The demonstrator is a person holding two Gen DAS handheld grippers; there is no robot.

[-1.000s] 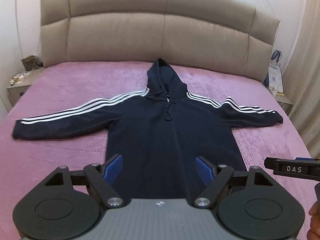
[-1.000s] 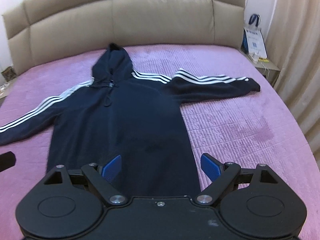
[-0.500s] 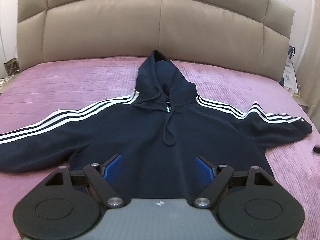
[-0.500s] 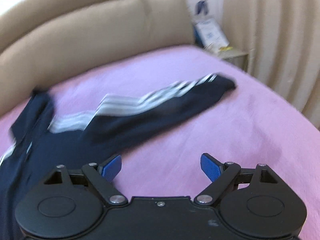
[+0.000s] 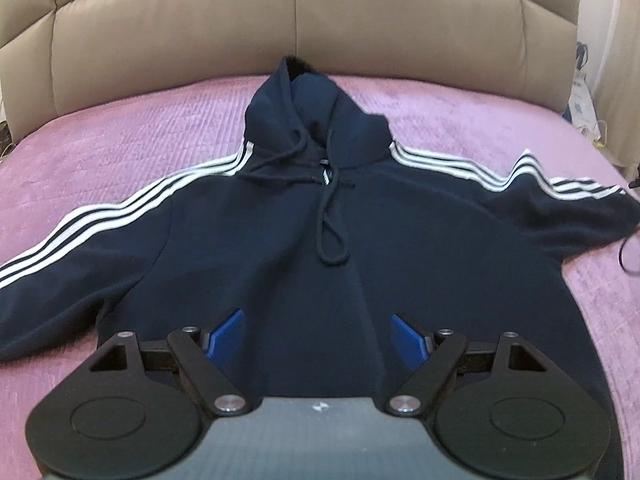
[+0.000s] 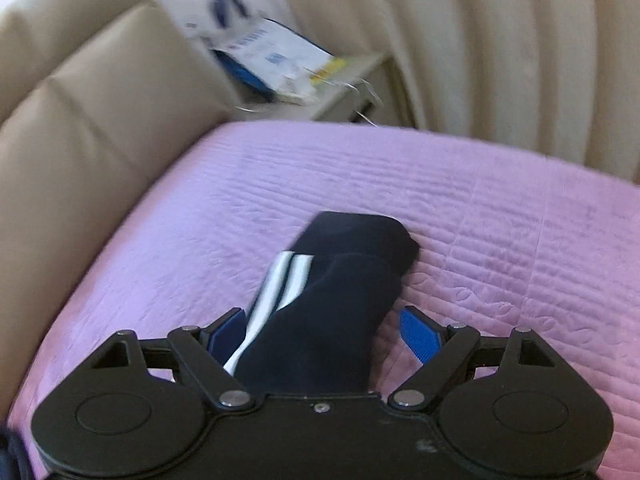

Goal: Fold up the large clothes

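The hoodie (image 5: 320,216) hem hides behind the left gripper (image 5: 320,334); its left sleeve runs off the frame edge. In the right view, the items on the far nightstand (image 6: 352,92) are blurred.

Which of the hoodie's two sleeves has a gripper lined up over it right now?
The sleeve ending in the dark cuff nearest the nightstand: it lies between the open right gripper's fingers. The opposite sleeve has no gripper over it.
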